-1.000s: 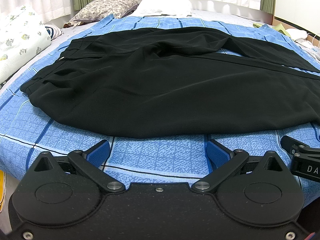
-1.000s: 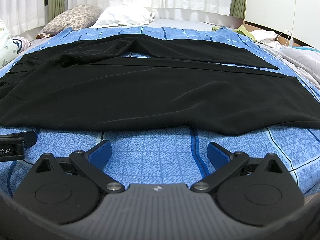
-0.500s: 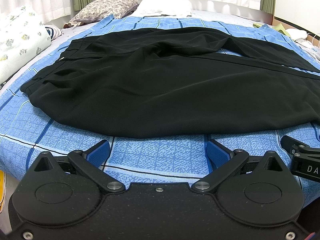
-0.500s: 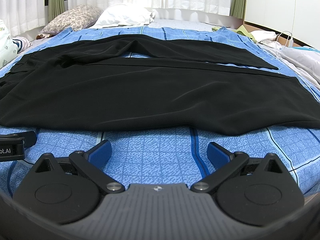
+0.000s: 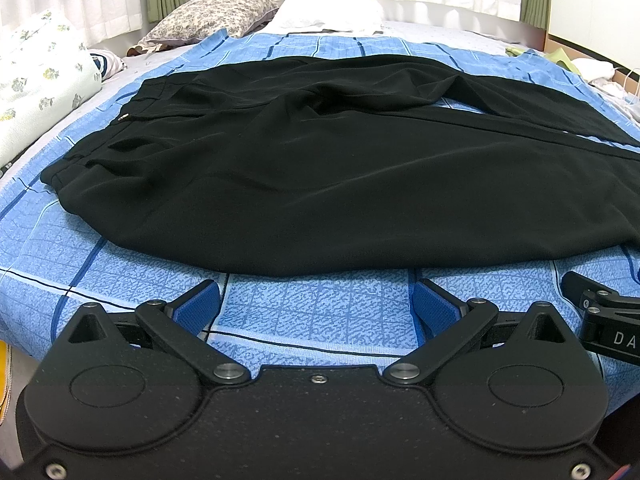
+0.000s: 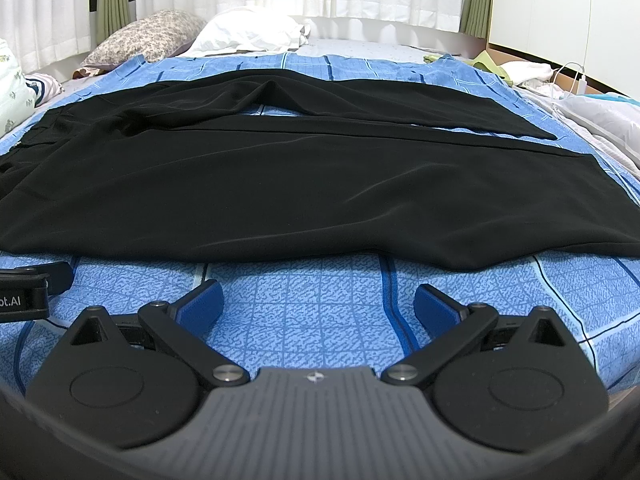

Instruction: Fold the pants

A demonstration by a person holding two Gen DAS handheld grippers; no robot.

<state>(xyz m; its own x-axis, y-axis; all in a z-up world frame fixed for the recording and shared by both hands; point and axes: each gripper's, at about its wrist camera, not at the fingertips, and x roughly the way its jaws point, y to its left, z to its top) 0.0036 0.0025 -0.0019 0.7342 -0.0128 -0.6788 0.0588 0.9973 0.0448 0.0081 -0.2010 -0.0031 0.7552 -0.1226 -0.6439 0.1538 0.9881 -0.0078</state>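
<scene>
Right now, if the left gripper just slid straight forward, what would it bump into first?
Probably the near edge of the black pants. The left gripper is open over the blue bedcover, with only bare cover before the hem. Its height above the bed is unclear.

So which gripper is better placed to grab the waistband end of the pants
Left, probably. The waistband lies on the left of the pants, nearer the left gripper. The right gripper faces the leg end. Both have open jaws and hold nothing.
</scene>
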